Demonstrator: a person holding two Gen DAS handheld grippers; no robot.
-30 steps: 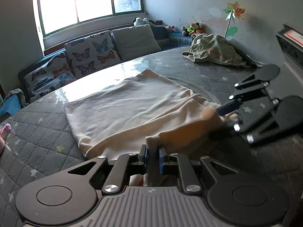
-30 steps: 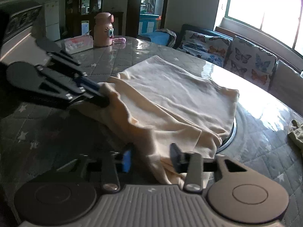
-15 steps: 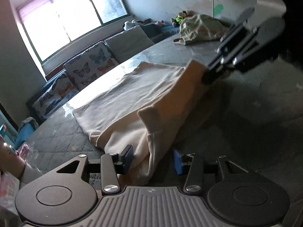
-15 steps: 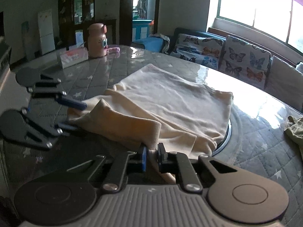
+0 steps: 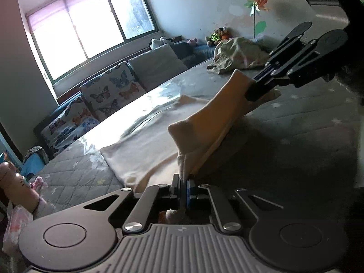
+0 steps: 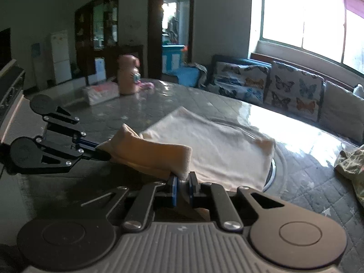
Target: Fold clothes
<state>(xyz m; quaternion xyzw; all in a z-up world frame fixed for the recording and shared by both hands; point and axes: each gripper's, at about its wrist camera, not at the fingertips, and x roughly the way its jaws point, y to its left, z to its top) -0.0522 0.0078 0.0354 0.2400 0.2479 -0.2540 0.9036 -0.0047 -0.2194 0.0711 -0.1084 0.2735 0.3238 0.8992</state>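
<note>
Large round worktop (image 6: 302, 195) under a grey quilted cover with small stars, glossy where window light hits. Behind it, a dark sofa (image 5: 68, 113) with butterfly-print cushions (image 5: 109, 93) and a plain grey cushion (image 5: 157, 66) below a wide window (image 5: 91, 29).

Spread across the middle of the worktop, a cream garment (image 6: 218, 152): far part flat on the surface, near edge lifted clear of it and drawn into a taut band between the two grippers. Lower layers of the raised edge sagging beneath the band, casting shadow on the cover.

Crumpled olive-green garment (image 5: 238, 54) in a heap toward the far rim, well apart from the cream one; same heap at the right edge of the right wrist view (image 6: 352, 159).

Left gripper (image 5: 183, 186), jaws pressed nearly together on one corner of the cream garment's lifted edge, cloth bunched upward just above the blue pads. In the right wrist view, same left gripper (image 6: 100, 152) at the left, clamping the band's far end.

Right gripper (image 6: 182, 187), jaws narrow, pinching the other corner, a fold of cloth poking up between them. From the left wrist view, right gripper (image 5: 252, 91) raised above the worktop with the cloth's end nipped in its tips.

Pink cartoon-faced bottle (image 6: 128, 77) upright near the far rim, just beside a white tissue pack (image 6: 100, 93). Stuffed toys (image 5: 216, 36) on the ledge by the wall.
</note>
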